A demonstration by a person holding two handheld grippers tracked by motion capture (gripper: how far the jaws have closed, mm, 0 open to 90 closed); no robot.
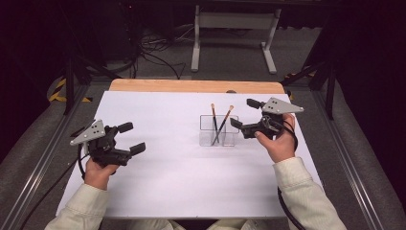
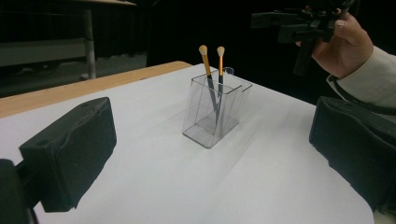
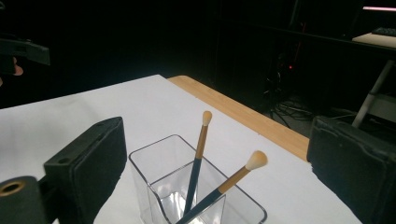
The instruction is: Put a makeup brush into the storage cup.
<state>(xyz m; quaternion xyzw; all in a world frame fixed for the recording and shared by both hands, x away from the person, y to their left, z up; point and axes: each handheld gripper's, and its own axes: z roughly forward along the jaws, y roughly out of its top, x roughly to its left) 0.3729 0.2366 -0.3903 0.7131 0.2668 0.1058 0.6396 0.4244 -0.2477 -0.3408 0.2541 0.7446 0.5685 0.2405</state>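
Observation:
A clear plastic holder (image 1: 219,130) stands upright on the white table top (image 1: 182,177), right of centre. Two makeup brushes (image 1: 214,116) with orange and dark handles lean inside it, pale tips up. My right gripper (image 1: 244,113) is open and empty, held just right of the holder at brush-tip height. From the right gripper view the holder (image 3: 154,172) and brushes (image 3: 201,144) lie close between the fingers (image 3: 88,163). My left gripper (image 1: 131,138) is open and empty at the table's left, well apart from the holder (image 2: 212,112), fingers (image 2: 70,149) facing it.
A wooden strip (image 1: 196,86) runs along the table's far edge. Beyond it are a white metal stand (image 1: 234,21) and cables on the floor (image 1: 158,48). Metal rails (image 1: 48,148) run along both sides of the table.

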